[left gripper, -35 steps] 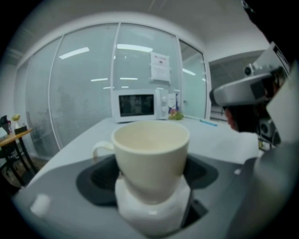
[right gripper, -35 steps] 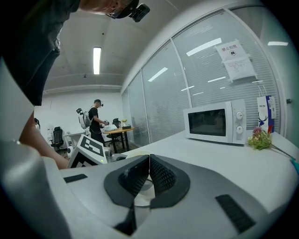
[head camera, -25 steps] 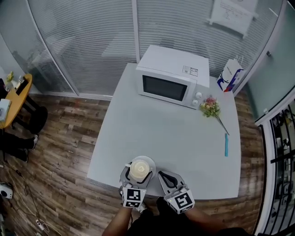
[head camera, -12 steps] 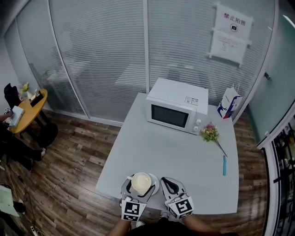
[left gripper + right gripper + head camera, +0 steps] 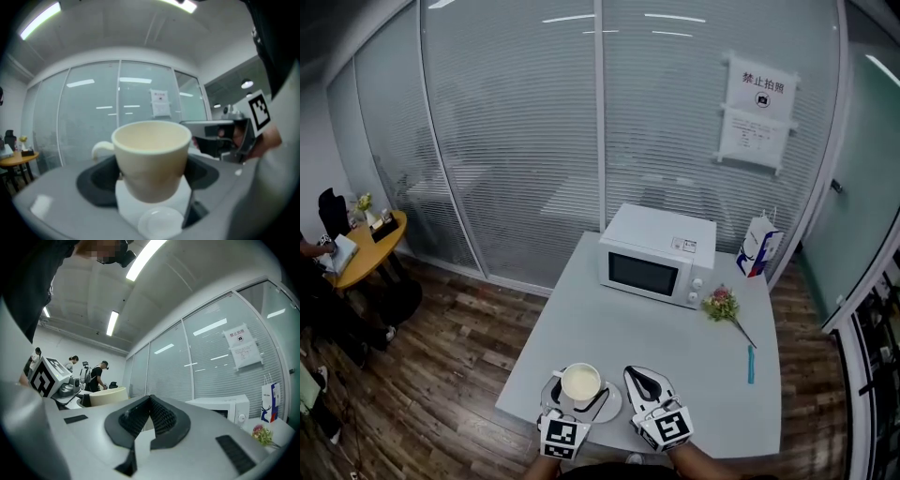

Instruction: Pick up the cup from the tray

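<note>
Left gripper view: cup (image 5: pixel 152 157), cream, smooth-glazed, tapering to a narrow foot, loop handle at left. The left gripper (image 5: pixel 579 392) grasps it by the body wall between dark padded jaws, probably so it rides upright, mouth up. Head view: the cup is over a round pale tray (image 5: pixel 610 409) at the grey worktop's (image 5: pixel 656 328) near edge; whether it has lifted clear cannot be told. Right gripper (image 5: pixel 150 416): ribbed jaws pressed together, empty, just beside.

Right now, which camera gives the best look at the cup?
The left gripper view: the cup fills the middle, with its rim, side and handle clear. The head view shows the cup small, from above. The right gripper view catches only the cup rim at left.
</note>
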The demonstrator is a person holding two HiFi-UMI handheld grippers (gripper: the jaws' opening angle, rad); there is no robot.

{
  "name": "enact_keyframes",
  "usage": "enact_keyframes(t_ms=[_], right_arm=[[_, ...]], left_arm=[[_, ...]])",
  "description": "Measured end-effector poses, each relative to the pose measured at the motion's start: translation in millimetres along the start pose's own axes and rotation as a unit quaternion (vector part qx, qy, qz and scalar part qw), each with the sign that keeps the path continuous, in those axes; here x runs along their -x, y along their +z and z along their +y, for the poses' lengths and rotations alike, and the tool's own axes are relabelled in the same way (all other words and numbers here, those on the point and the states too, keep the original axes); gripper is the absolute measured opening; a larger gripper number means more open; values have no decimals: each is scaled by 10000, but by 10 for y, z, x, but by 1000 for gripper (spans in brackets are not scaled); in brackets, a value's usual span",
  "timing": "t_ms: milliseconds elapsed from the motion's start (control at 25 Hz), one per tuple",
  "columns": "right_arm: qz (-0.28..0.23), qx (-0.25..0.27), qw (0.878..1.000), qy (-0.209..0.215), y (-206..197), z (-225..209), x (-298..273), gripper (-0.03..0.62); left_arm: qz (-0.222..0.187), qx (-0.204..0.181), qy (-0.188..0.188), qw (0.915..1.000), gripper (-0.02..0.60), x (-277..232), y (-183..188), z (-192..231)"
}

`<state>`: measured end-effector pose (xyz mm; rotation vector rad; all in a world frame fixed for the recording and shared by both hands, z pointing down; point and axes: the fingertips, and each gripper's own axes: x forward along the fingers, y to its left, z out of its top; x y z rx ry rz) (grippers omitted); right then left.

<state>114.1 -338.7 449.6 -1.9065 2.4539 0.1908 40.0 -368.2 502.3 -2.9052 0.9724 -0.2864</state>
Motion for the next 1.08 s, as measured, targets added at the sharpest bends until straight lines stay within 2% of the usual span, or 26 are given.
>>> enact_keyframes(t_ms=[320, 440, 720, 1080], right_arm=[[-104, 197, 9997, -129, 245, -34, -32, 5], [-179, 231, 9996, -60, 311, -32, -30, 5], [-78, 269, 9995, -115, 296, -55, 10, 5], [83, 132, 9999, 45, 189, -115, -57, 5]], left_arm=[[-23, 121, 40, 9999, 423, 1, 36, 15], [15, 235, 65, 9997, 423, -5, 5, -2], [81, 379, 95, 9992, 423, 2, -94, -33], [181, 446, 16, 9988, 423, -141, -122, -49]])
